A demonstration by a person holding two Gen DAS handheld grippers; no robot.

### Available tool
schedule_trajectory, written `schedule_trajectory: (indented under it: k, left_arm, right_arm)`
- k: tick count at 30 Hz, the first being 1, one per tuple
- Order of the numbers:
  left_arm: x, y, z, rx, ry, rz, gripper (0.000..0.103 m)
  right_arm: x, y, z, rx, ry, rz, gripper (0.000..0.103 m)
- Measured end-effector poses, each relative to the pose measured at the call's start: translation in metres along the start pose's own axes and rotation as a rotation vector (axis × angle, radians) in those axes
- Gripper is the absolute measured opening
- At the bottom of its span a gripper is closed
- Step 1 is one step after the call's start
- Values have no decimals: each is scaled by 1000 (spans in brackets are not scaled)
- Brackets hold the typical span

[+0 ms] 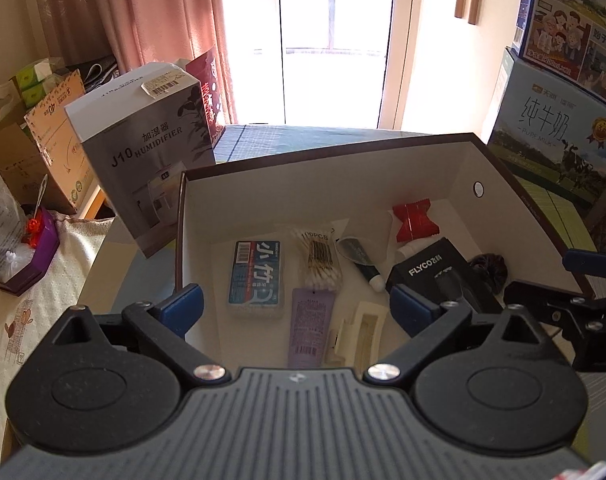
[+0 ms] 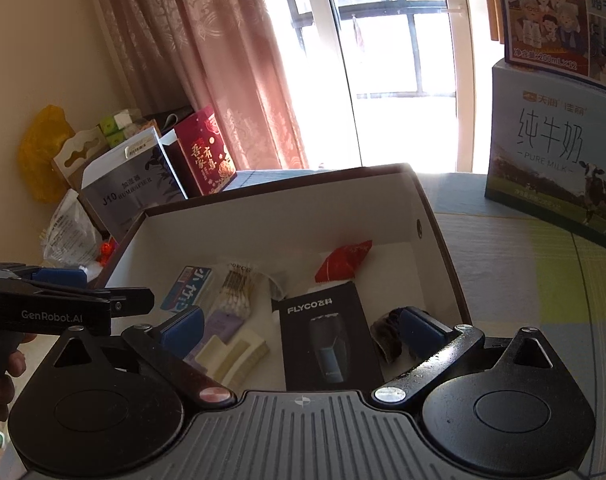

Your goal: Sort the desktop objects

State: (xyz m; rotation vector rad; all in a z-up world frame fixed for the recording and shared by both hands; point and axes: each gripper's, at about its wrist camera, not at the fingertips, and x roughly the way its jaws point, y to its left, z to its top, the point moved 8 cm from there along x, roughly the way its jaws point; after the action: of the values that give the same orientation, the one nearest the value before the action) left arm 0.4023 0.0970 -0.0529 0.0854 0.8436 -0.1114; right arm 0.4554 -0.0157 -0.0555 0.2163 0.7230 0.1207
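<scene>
The storage box [image 1: 515,184] sits open on the table [image 2: 523,264], its white interior facing up and its dark rim nearest the window. Both tools hover over the near edge of the box.

Left gripper [image 1: 297,306]: fingers spread wide, nothing between them. Right gripper [image 2: 303,326]: fingers likewise spread wide and empty.

Contents of the box, left to right in the left wrist view:
- Blue gum pack [image 1: 257,274], lying flat, long axis running from the near wall toward the far wall.
- Cotton swab bag [image 1: 318,262], just beside the gum pack, long axis parallel to it.
- Purple tube [image 1: 309,326], nearer than the swabs, long axis near-to-far, wider end toward the swabs.
- Cream packet [image 1: 361,330], just right of the purple tube, slightly tilted to the right.
- Small dark tube [image 1: 361,260], lying diagonally, white cap pointing toward the near right.
- Red wrapped sweet [image 1: 417,220], near the far wall.
- Black FLYCO shaver box [image 2: 327,336], lying flat, long axis near-to-far, brand text at the far end.
- Dark hair tie [image 1: 491,270], touching the right side of the shaver box.

Outside the box, a humidifier carton [image 1: 143,160] stands at its left and milk cartons [image 2: 555,168] at its right.
</scene>
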Motion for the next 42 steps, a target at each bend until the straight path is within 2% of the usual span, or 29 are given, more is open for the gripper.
schedule_trajectory:
  k: [10, 18, 27, 42]
  left_arm:
    - [-54, -4, -29, -18, -24, 19, 102]
    - [-96, -5, -55, -38, -33, 36, 102]
    - [-143, -23, -82, -40, -49, 33, 102]
    - [-187, -53, -117, -44, -63, 68, 102]
  right_arm:
    - [-49, 13, -19, -106, -37, -67, 101]
    - [-85, 19, -40, -121, -46, -53, 101]
    - [-125, 22, -59, -140, -50, -35, 101]
    - [-178, 23, -86, -175, -68, 20, 101]
